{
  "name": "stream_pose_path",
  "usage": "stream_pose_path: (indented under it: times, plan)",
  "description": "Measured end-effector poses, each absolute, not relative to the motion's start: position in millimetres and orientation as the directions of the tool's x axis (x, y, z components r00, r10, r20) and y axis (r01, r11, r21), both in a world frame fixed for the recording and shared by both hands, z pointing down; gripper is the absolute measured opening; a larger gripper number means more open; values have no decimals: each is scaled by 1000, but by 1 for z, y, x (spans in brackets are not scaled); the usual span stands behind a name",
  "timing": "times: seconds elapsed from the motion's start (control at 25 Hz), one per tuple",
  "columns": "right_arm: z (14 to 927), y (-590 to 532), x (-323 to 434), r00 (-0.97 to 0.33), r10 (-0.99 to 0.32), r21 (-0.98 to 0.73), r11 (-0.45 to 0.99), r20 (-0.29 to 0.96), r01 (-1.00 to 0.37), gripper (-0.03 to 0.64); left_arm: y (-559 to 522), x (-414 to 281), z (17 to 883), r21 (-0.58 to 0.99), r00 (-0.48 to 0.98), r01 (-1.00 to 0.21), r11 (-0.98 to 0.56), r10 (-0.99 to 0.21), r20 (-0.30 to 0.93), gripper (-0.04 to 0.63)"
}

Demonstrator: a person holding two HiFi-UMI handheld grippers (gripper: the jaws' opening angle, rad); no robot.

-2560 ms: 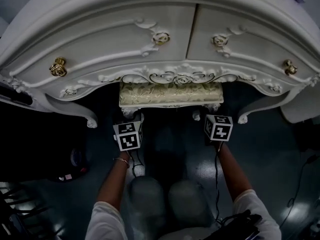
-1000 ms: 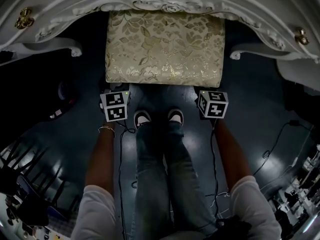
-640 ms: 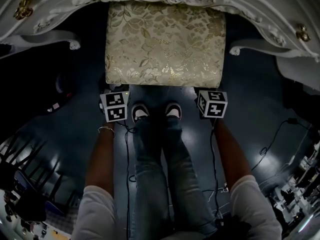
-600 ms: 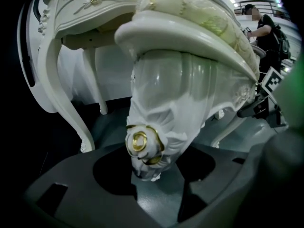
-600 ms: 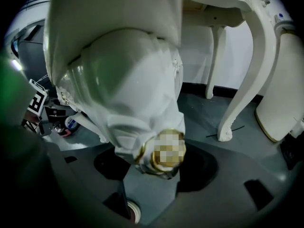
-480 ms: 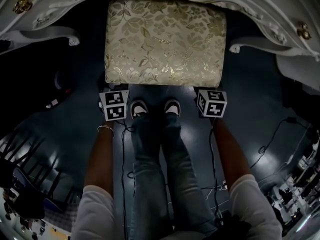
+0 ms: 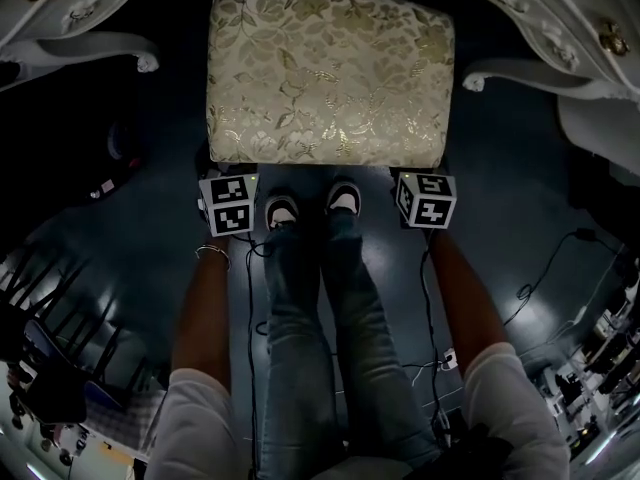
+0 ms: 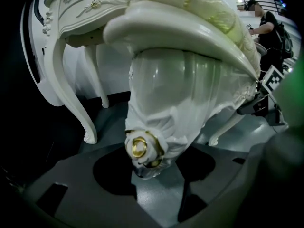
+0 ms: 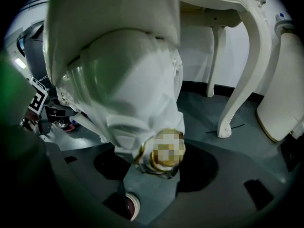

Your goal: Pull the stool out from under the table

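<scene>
Head view: the stool (image 7: 330, 73) stands mostly out from under the table (image 7: 560, 28). The left hand-held gripper (image 8: 147, 172) and right hand-held gripper (image 9: 156, 167) each clamp a carved front leg. It looks rigid, glossy and probably weighty, so it is best held high.

My head view is dim. The floor (image 7: 130, 268) beside and behind my left tongs (image 7: 224, 180) and right tongs (image 7: 421, 176) is near black, with pale reflected streaks toward the lower corners. The stool (image 7: 330, 73) just ahead of both tongs is the brightest surface, lit from above. Straight lines bow toward the frame edges.

In both gripper views the leg (image 8: 175, 94) between the jaws sits too close. Its focus is soft and broad glare lies on its gloss. A black vignette rings each frame. A green, unfocused smear tints the side facing the other tongs.
</scene>
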State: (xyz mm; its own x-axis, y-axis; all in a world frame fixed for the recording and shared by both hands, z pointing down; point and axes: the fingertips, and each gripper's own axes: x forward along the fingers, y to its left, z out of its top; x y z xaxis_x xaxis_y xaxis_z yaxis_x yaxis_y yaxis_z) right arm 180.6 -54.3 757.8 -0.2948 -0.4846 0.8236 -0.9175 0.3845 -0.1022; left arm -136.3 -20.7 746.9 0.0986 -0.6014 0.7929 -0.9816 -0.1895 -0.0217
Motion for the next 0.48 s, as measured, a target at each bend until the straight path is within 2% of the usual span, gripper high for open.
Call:
stream_pose_path:
  times: [0.48]
  plan:
    - [757,-53,183,-281,-486,-94,374,828,-923,259,-19,-135,748,-16,102,-981,-195,-581,807,261]
